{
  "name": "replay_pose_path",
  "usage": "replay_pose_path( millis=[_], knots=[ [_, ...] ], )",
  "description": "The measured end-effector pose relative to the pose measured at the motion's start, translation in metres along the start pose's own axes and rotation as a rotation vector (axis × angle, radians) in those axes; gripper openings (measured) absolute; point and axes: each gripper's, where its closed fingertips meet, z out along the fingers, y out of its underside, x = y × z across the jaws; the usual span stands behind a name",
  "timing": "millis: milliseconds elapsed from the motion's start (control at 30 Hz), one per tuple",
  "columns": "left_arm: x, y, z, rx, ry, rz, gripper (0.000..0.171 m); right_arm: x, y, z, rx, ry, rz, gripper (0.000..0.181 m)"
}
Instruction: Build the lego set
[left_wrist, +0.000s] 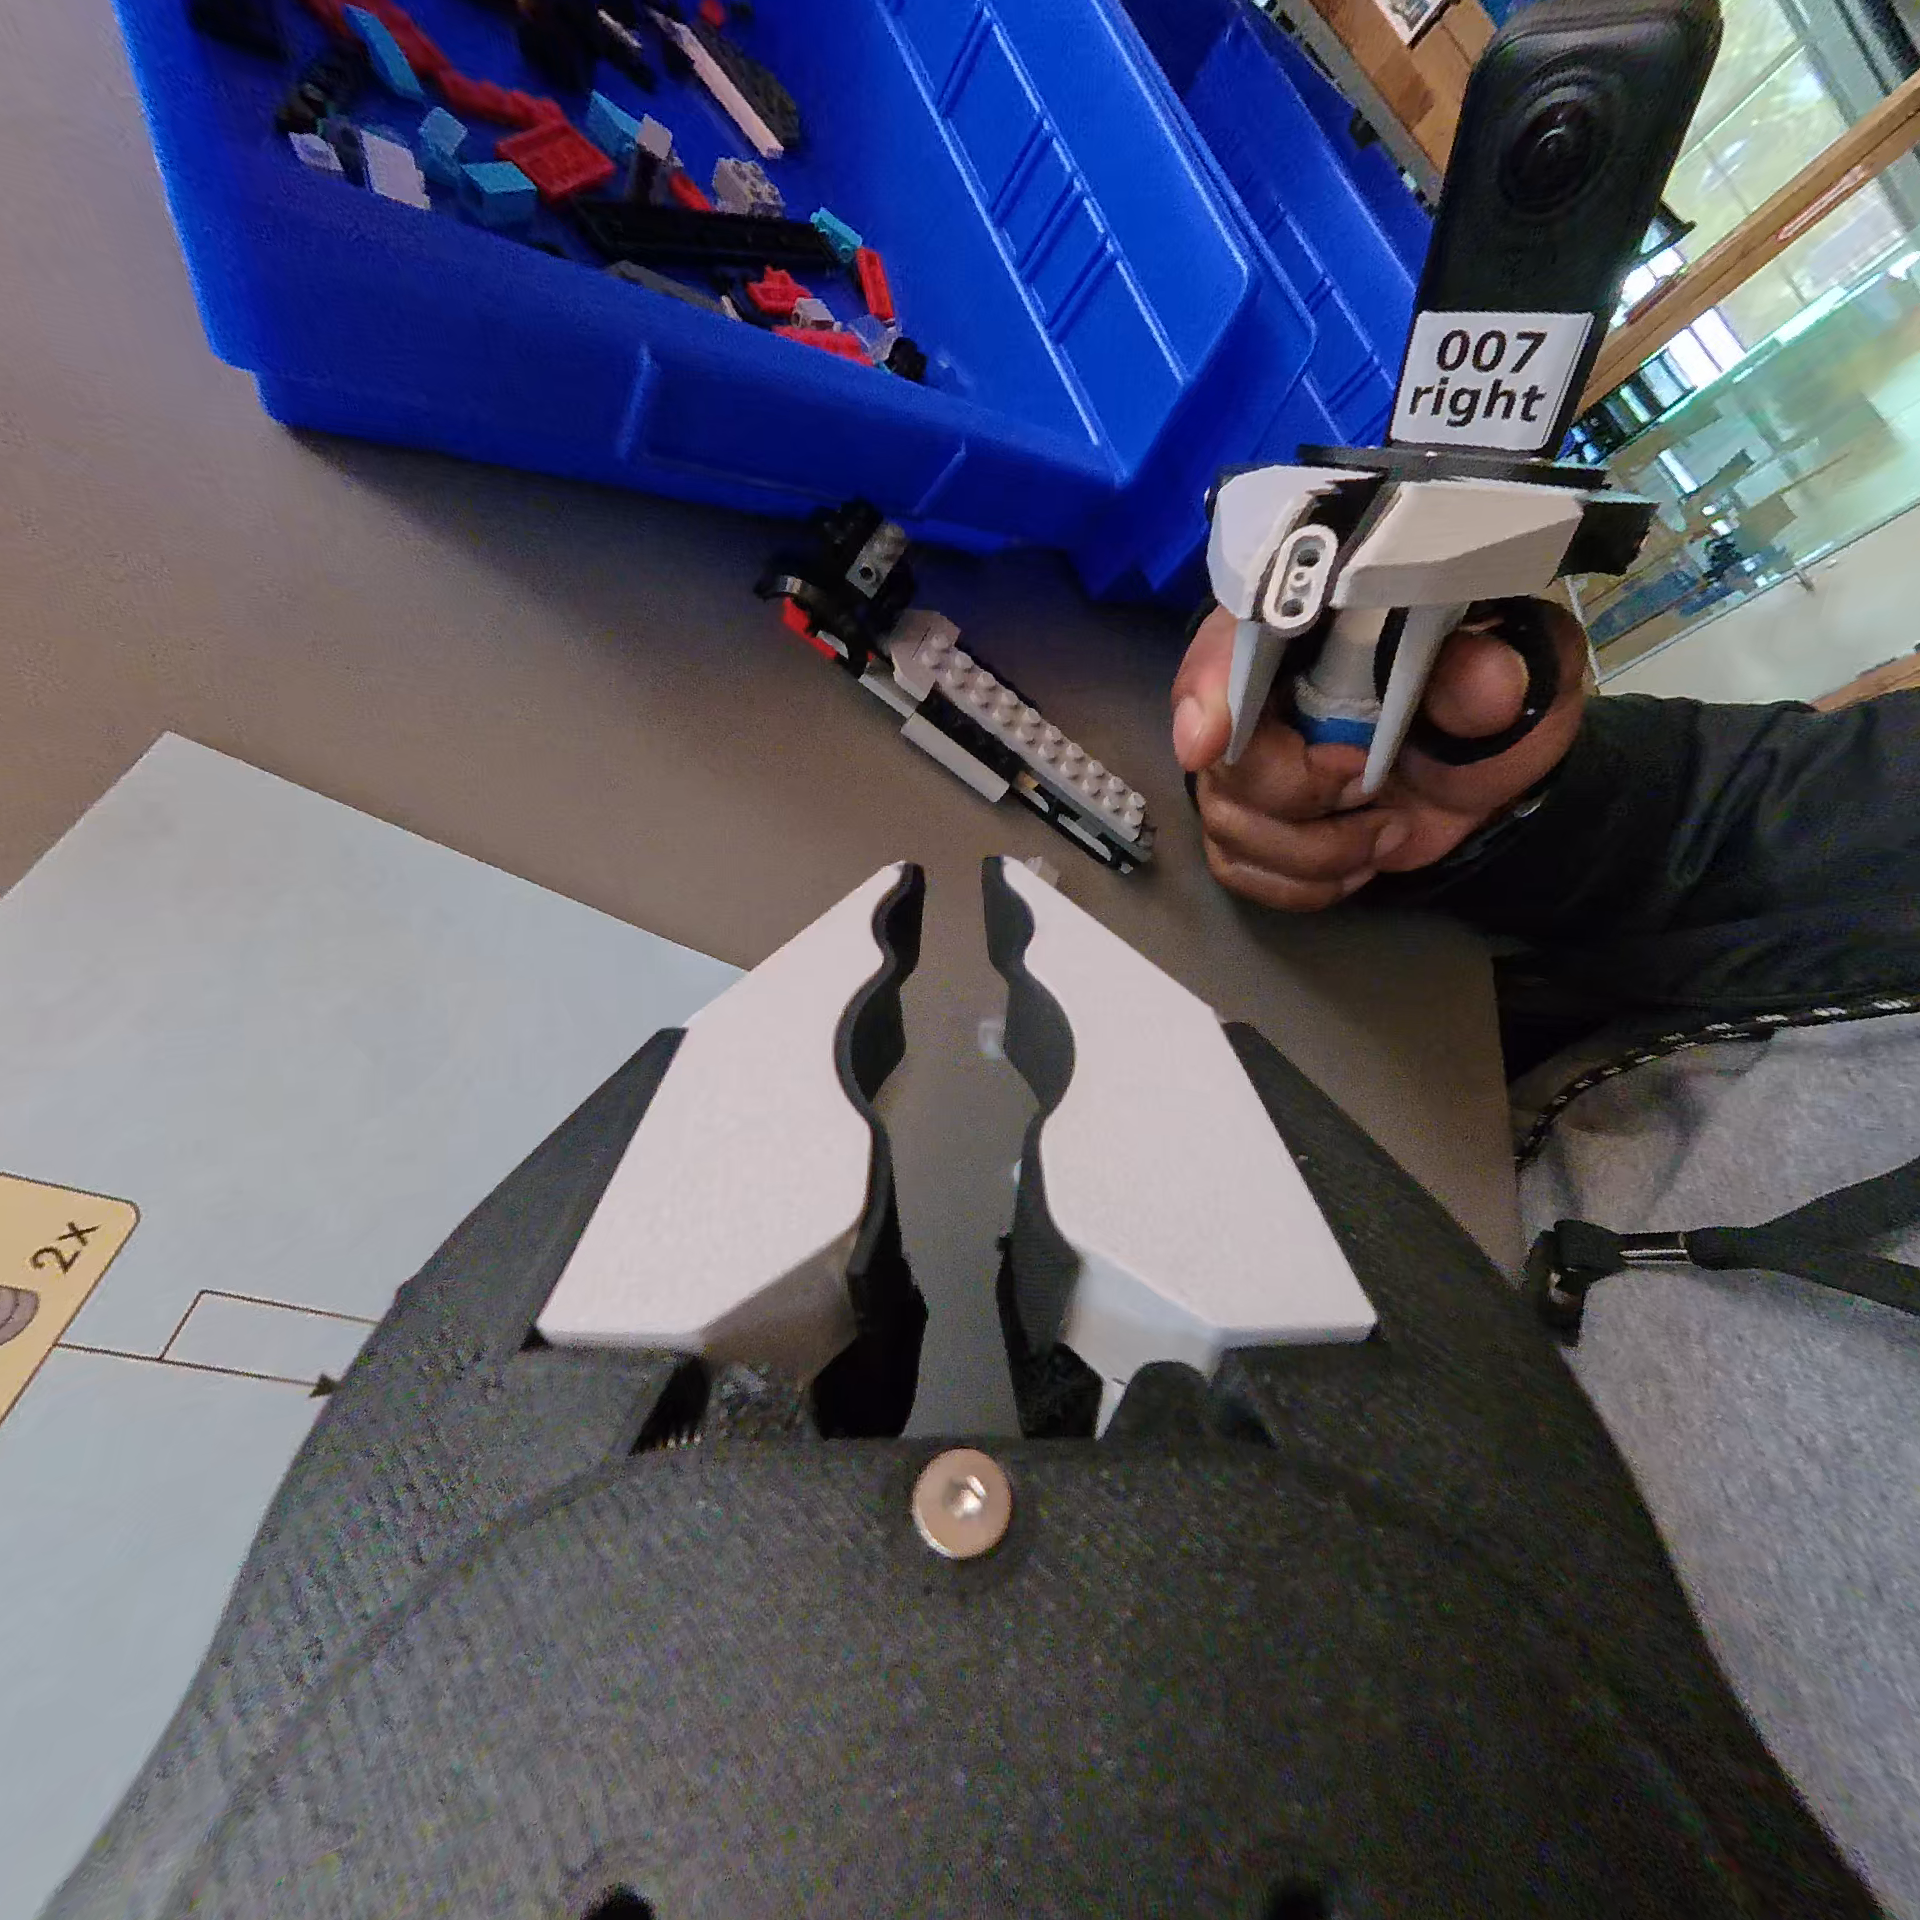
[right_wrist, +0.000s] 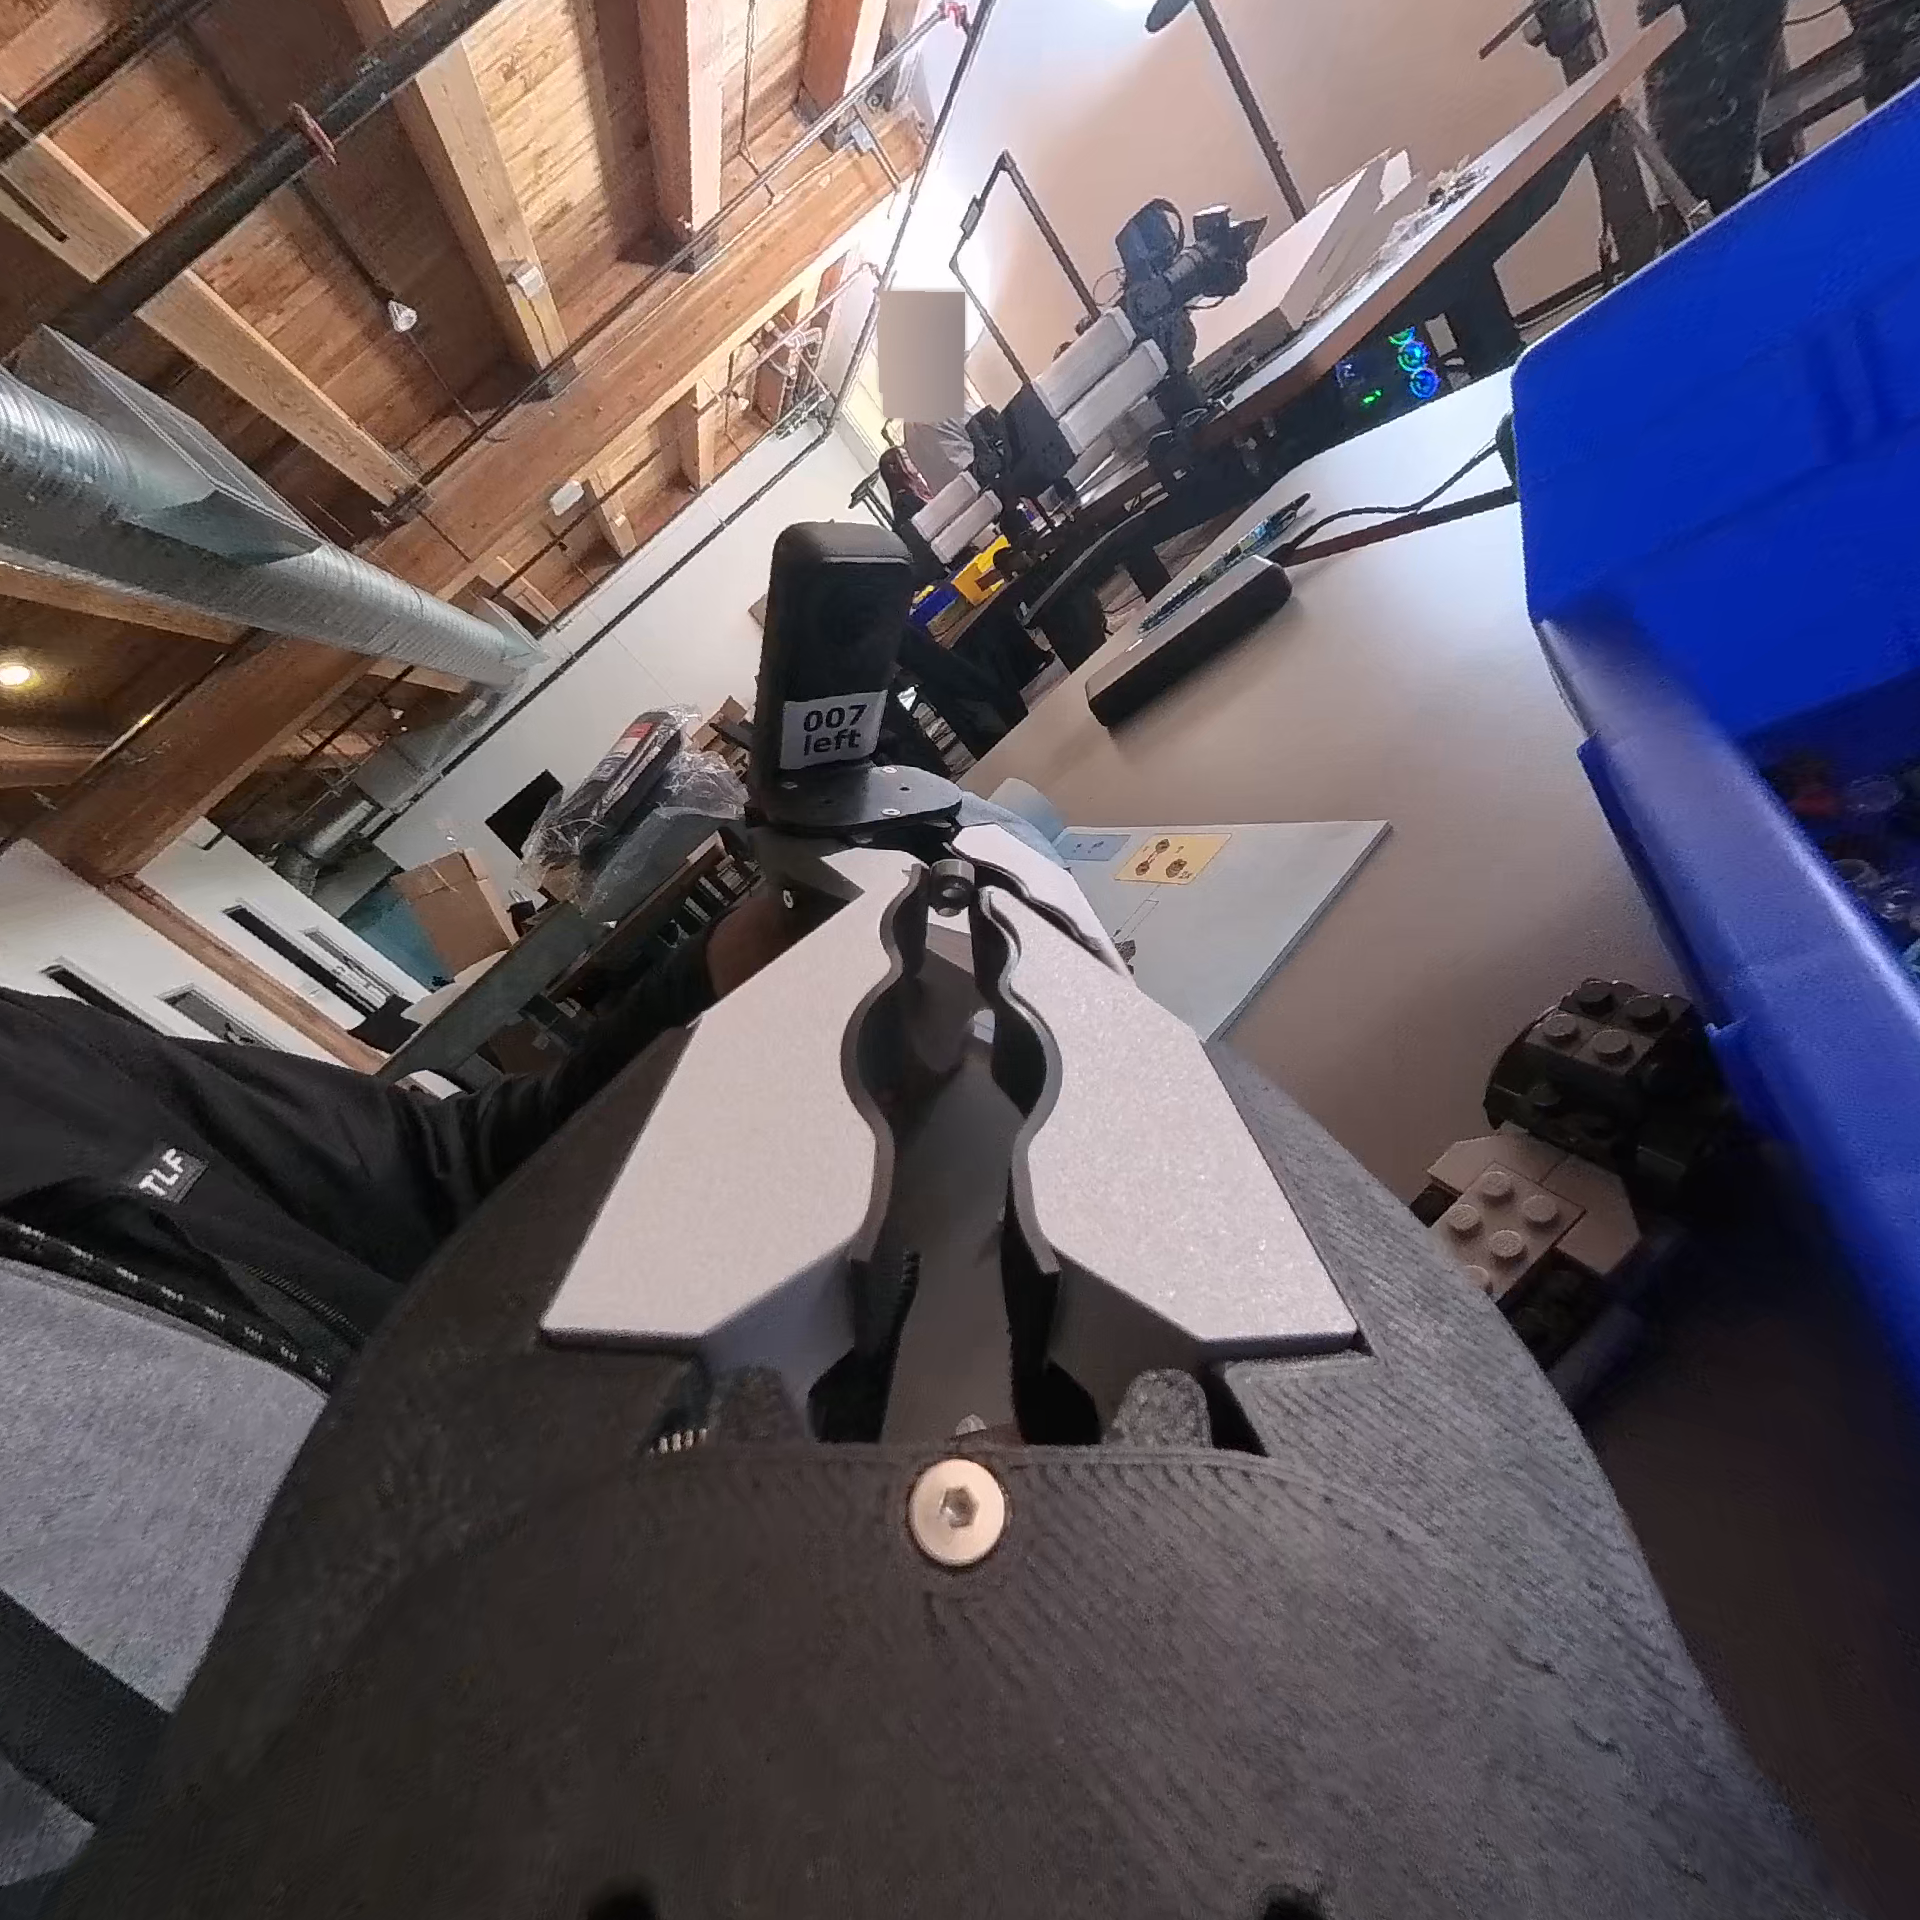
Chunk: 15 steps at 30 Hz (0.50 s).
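Instruction booklet (left_wrist: 260, 997) lies flat at the desk (left_wrist: 436, 623) near edge. Left tongs (left_wrist: 951, 883) hover just past it, parted by a narrow gap, nothing between them. Partly built lego model (left_wrist: 966, 717) lies on the desk just in front of the blue bin (left_wrist: 665, 395) of loose bricks. Right tongs (right_wrist: 948, 896) point up off the desk, pinching a small dark round piece (right_wrist: 948, 883), probably a lego wheel or bush.
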Motion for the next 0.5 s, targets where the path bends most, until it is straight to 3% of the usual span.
replay_pose_path(
  millis=[300,500],
  knots=[
    [0.002,0.028,-0.009,-0.184,-0.059,0.178,0.02,-0.001,0.0,-0.001,-0.002,-0.001,0.0,0.008],
    [0.006,0.057,-0.027,-0.321,-0.081,0.422,0.029,-0.003,0.001,-0.002,-0.007,-0.004,-0.004,0.008]
  ],
)
